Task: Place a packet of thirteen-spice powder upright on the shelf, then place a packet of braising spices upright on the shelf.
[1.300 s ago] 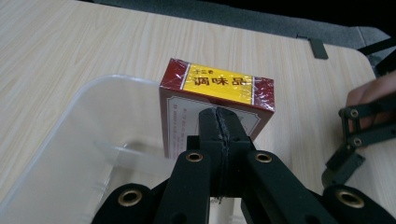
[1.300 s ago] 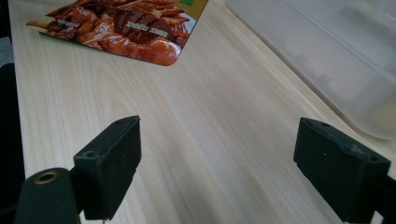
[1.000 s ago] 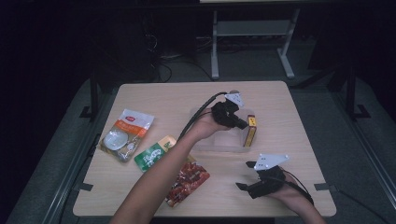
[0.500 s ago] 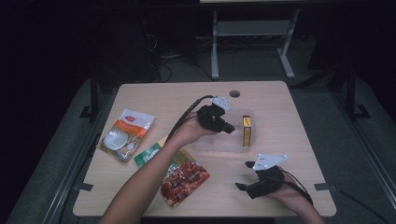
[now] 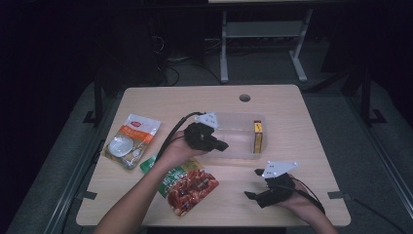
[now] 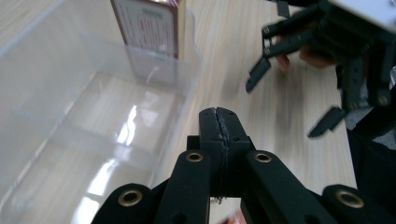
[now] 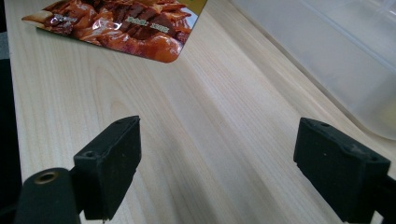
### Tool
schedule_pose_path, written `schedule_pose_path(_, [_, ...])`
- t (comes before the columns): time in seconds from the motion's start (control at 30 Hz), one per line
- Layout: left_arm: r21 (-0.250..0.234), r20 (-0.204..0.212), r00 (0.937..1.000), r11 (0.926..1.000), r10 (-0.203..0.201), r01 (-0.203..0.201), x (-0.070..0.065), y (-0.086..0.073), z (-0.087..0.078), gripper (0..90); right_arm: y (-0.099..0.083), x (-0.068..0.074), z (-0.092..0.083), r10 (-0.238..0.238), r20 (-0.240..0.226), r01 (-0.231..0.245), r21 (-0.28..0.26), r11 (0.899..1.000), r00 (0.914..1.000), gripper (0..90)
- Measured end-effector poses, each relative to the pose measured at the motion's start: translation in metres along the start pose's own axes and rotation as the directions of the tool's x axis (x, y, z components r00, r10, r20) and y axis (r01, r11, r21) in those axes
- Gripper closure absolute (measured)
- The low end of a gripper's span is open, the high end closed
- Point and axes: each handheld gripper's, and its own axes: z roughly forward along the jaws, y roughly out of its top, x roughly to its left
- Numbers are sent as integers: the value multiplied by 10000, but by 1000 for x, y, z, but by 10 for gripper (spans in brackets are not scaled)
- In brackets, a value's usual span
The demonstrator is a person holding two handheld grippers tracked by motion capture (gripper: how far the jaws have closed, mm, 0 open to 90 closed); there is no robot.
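Observation:
A clear plastic container (image 5: 238, 146) sits mid-table, with a yellow and red box (image 5: 257, 136) standing at its right end. My left gripper (image 5: 225, 145) hovers over the container's left part. Its jaws have just closed the last bit and are shut with nothing between them. In the left gripper view its shut tips (image 6: 219, 114) are above the container's (image 6: 93, 116) near rim, and the box (image 6: 149, 28) stands beyond. My right gripper (image 5: 252, 183) rests at the front right of the table. It (image 7: 233, 163) is open over bare wood.
A red snack bag (image 5: 187, 185) lies under my left forearm, its corner in the right gripper view (image 7: 116, 23). A white and orange packet (image 5: 129, 141) and a green packet (image 5: 148, 163) lie at the left. The table (image 5: 311, 146) has a cable hole (image 5: 244, 97) at the back.
My left gripper has moved left and toward me, away from the yellow and red box, which stays in the container. The right gripper has not moved.

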Motion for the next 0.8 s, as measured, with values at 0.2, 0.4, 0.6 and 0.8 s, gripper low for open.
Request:
schedule_pose_path(0.2, [-25,-299,9984,9988,-481,480,-9,-33,-10,898,1,1,2,31,1,-31,29,10000,10000,145])
schedule_pose_path(0.4, [-11,-713,9933,9958,-912,914,-14,-65,-21,898,1,1,3,61,-10,-61,81,9999,10000,145])
schedule_pose_path(0.6, [23,-1194,9836,9907,-1351,1364,-20,-95,-36,898,1,1,3,61,-11,-61,82,9999,10000,145])
schedule_pose_path(0.8, [-196,-1467,9746,9856,-1690,1680,-25,-114,-47,898,1,0,4,47,-22,-47,85,10000,10000,145])
